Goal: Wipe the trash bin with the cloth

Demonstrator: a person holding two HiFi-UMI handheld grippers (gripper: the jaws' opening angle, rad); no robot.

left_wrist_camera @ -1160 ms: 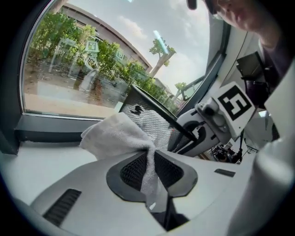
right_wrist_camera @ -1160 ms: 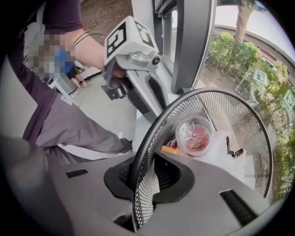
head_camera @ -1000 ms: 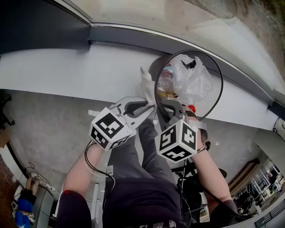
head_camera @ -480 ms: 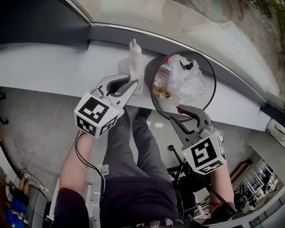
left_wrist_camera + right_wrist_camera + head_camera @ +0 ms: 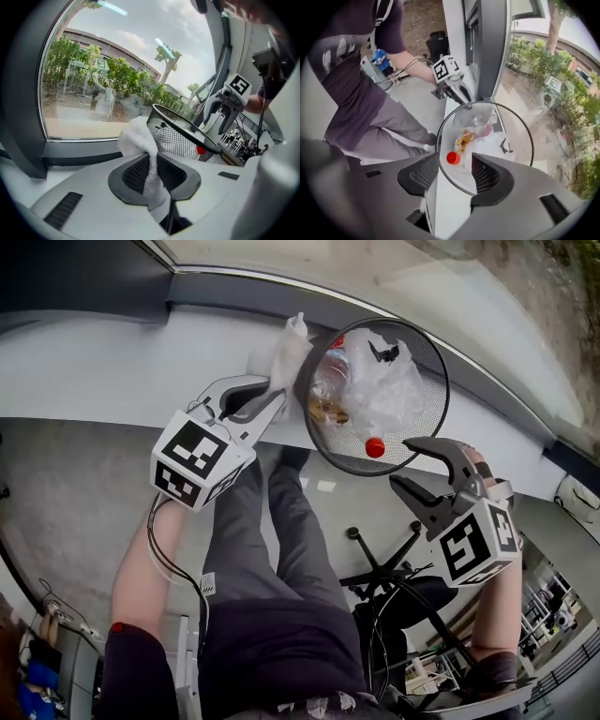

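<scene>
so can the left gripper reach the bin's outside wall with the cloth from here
Probably yes: the left gripper, shut on the cloth, sits right beside the trash bin, with nothing between them.

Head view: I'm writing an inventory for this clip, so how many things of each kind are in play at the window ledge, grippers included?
trash bin, black mesh: 1
cloth, white: 1
red cap in the bin: 1
grippers: 2, the left gripper shut on the cloth, the right gripper with jaws that have just been opening and nothing held between them
total: 5
</scene>
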